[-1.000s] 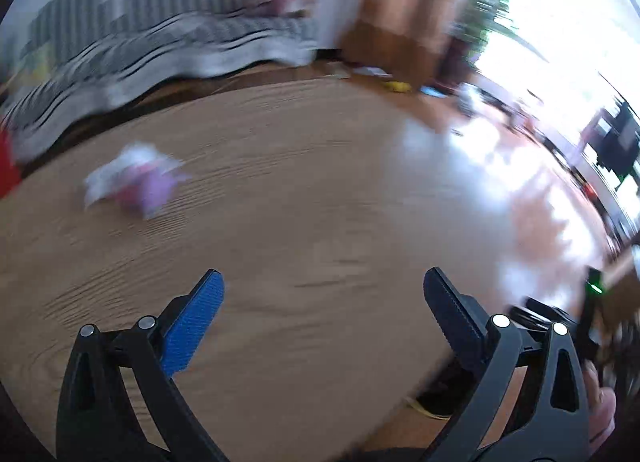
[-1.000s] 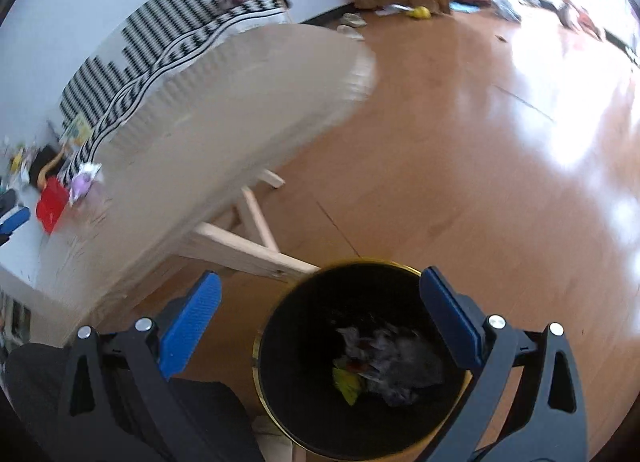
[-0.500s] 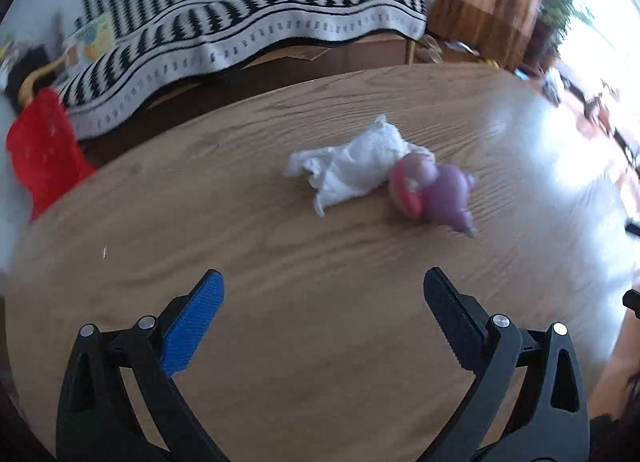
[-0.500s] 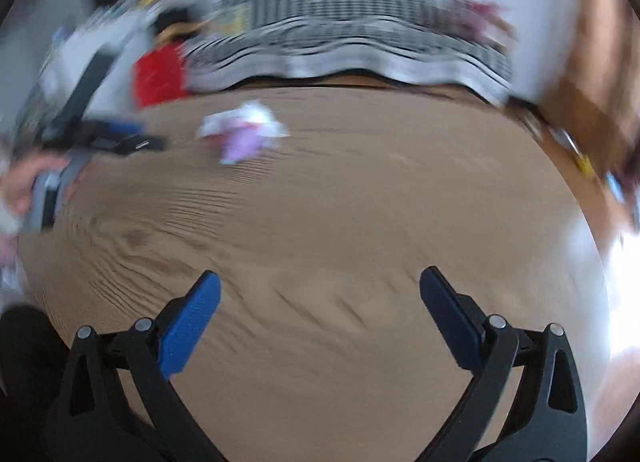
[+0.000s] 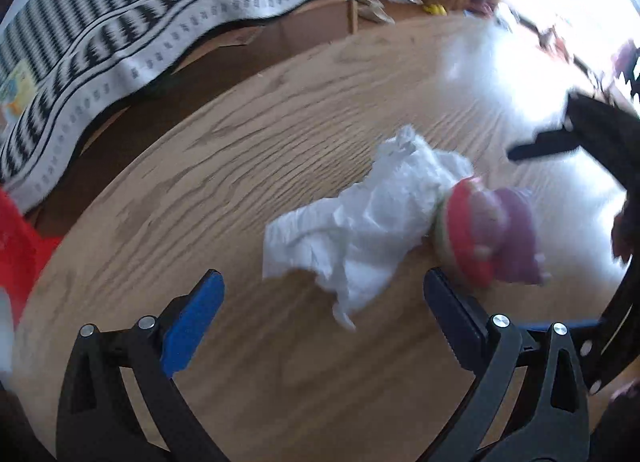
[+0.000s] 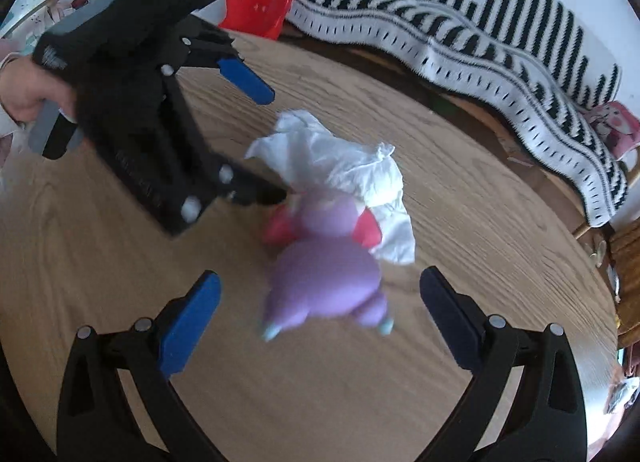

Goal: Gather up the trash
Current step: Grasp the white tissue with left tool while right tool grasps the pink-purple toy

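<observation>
A crumpled white tissue (image 5: 360, 221) lies on the round wooden table (image 5: 248, 129), touching a purple and red soft toy (image 5: 492, 234) on its right. My left gripper (image 5: 322, 290) is open just short of the tissue, its jaws wide apart. In the right wrist view the purple toy (image 6: 324, 282) sits between the open jaws of my right gripper (image 6: 316, 294), with the tissue (image 6: 344, 173) behind it. There my left gripper (image 6: 274, 145) reaches in from the left, its jaws spanning the tissue's near end. Both views are blurred by motion.
A sofa under a black and white striped blanket (image 5: 140, 33) stands behind the table. A red bag (image 6: 260, 1) stands at the table's far edge. A person's hand (image 6: 20, 89) holds the left gripper. A finger (image 5: 540, 143) of the right gripper enters from the right.
Both grippers have swung in over the table and closed on the tissue and toy from opposite sides. A second ago the right one hung open over a black bin on the floor.
</observation>
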{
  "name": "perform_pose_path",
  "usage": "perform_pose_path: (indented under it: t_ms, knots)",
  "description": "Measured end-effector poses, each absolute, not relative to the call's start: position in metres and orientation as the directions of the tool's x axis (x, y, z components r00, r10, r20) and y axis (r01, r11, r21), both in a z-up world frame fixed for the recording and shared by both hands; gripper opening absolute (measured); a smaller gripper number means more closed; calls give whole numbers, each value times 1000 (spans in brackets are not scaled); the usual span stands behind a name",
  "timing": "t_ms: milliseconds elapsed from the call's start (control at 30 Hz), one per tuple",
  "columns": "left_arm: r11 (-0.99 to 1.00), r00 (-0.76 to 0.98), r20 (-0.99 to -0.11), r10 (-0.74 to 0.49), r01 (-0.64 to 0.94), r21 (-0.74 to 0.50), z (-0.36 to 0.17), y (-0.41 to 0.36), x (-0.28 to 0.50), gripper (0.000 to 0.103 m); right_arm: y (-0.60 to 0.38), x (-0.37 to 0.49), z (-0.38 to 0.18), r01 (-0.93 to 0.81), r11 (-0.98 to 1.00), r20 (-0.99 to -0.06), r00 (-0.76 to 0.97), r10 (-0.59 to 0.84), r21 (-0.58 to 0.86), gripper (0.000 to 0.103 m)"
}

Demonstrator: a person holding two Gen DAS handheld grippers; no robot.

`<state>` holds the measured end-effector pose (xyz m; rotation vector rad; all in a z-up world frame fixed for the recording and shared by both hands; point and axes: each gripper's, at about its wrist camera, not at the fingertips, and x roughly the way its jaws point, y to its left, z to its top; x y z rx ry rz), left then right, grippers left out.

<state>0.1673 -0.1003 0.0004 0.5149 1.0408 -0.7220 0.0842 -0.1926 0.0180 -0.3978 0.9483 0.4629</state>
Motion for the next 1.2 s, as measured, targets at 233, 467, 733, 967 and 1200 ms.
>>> perform_pose_path:
  t_ms: [233, 467, 733, 967, 1200]
  knots:
    - [592, 335, -841, -424, 805, 22, -3, -103, 175, 98, -207, 105, 2, -522, 853, -845, 455, 280, 2, 98]
    - [584, 356, -811, -464, 812, 22, -4, -101, 172, 98, -210, 94, 1, -501, 865, -817, 498, 290, 2, 98]
    - [584, 358, -811, -463, 811, 25, -4, -101, 169, 98, -211, 93, 1, -498, 867, -817, 500, 286, -1, 98]
    - [589, 377, -785, -492, 808, 19, 3, -98, 163, 50, -214, 89, 6, -485, 875, -798, 526, 293, 1, 58]
    - [616, 399, -768, -501, 788, 7, 18, -103, 145, 2, -234, 77, 19, -418, 907, -787, 543, 292, 48, 48]
